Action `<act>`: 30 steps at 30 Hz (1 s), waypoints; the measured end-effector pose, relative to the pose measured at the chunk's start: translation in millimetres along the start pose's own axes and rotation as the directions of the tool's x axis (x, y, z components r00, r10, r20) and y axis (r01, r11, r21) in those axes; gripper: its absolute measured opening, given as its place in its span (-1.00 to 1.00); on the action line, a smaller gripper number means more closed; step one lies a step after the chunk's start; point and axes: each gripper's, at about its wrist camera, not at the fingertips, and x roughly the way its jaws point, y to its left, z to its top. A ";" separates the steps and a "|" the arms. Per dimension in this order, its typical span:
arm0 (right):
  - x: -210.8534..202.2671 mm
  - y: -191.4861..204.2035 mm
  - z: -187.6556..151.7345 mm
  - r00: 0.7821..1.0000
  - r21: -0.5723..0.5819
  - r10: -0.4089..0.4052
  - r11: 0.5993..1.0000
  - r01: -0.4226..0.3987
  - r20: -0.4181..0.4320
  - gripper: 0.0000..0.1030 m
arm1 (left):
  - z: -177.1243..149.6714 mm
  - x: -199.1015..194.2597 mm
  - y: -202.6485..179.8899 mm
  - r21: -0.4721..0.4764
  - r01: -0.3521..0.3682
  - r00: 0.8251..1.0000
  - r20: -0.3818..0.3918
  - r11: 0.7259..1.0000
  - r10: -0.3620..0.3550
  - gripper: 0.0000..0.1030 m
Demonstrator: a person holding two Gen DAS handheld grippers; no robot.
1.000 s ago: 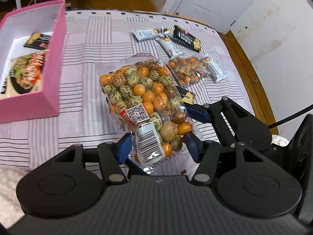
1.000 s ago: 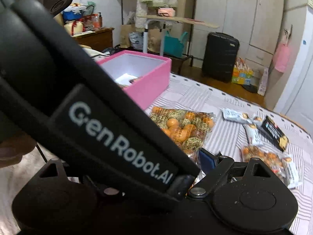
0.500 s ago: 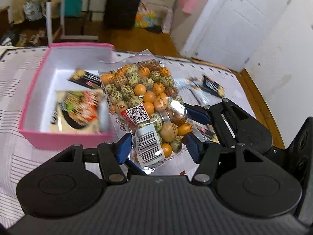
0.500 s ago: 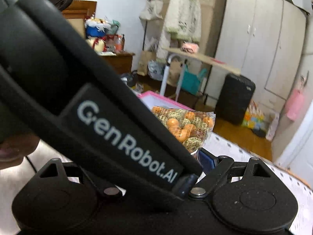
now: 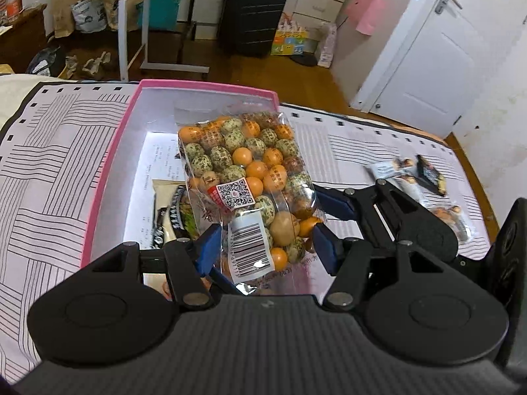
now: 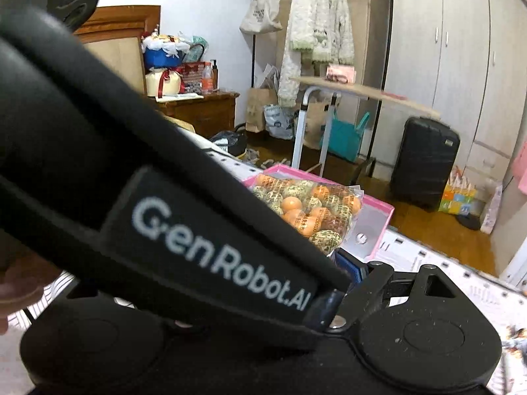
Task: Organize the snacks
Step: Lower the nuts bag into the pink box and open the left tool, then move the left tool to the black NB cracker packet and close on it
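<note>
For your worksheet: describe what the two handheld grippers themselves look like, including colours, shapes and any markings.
The left gripper is matte black with round pivot discs, silver rivets, angular linkage bars and blue finger pads. The right gripper has the same black linkage and blue pads. One black body bears white "GenRobot.AI" lettering.

Snack bag [image 5: 245,177] apparently over box [image 5: 108,177]

wood floor [image 5: 296,75], white door [image 5: 438,52], black suitcase [image 5: 252,13], pale wardrobe [image 6: 461,49], clothes rack [image 6: 319,33], wooden dresser [image 6: 204,112]

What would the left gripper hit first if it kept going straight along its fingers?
Probably the floor of the open pink cardboard box: the left gripper, holding the clear bag of orange and green coated nuts, points down into it. A packet already inside might come first; depth is unclear.
</note>
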 end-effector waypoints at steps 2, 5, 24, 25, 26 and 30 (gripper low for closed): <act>16.3 -2.7 5.6 1.000 0.017 0.009 1.000 -0.009 -0.017 0.77 | -0.1 10.0 7.3 -0.010 -0.006 1.000 -0.012 1.000 0.005 0.13; 37.4 -2.0 8.4 0.997 0.035 0.013 0.999 -0.011 -0.071 0.77 | 1.0 25.0 19.2 -0.044 -0.001 0.999 -0.039 0.999 -0.001 0.15; -112.8 -47.4 -2.1 0.996 -0.064 -0.046 0.997 0.041 -0.078 0.80 | -10.8 -30.1 -31.8 0.042 -0.037 0.999 0.015 0.998 0.036 0.20; -126.9 -57.2 -1.9 0.995 -0.041 -0.053 0.998 0.049 -0.084 0.80 | -11.0 -35.2 -39.4 0.058 -0.036 0.999 0.017 0.998 0.035 0.21; -137.3 -59.4 -1.7 0.995 -0.020 -0.054 0.998 0.053 -0.088 0.80 | -11.7 -40.2 -46.4 0.070 -0.034 0.999 0.021 0.997 0.033 0.21; -161.2 -107.3 -16.9 0.993 0.073 -0.042 0.996 0.050 -0.108 0.80 | -11.5 -57.6 -79.7 0.133 -0.003 0.999 0.042 0.991 -0.002 0.30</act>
